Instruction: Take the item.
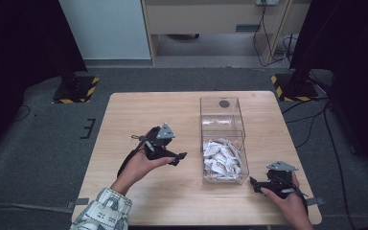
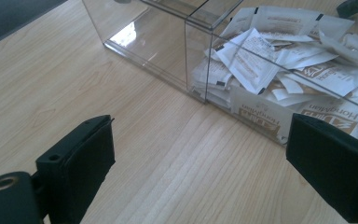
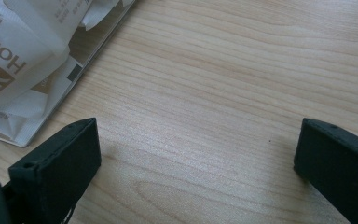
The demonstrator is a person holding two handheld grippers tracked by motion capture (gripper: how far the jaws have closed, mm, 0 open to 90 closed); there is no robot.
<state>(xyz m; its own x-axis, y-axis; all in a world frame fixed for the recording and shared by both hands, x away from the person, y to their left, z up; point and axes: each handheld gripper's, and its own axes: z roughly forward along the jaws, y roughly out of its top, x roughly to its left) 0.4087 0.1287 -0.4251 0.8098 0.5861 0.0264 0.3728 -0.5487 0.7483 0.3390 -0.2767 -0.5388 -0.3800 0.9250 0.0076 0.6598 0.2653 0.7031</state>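
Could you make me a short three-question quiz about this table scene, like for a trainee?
1. True or false: the left gripper is holding a packet.
2. Which compartment of the clear box holds the white packets: A) the one nearer the person, B) the farther one, C) both equally?
3. Fill in: the right gripper sits on the box's ____ side, seen from the person.

Key
1. False: in the left gripper view its jaws stand wide apart over bare table.
2. A: the packets are heaped in the nearer compartment.
3. Right, near the box's near corner, jaws open and empty.
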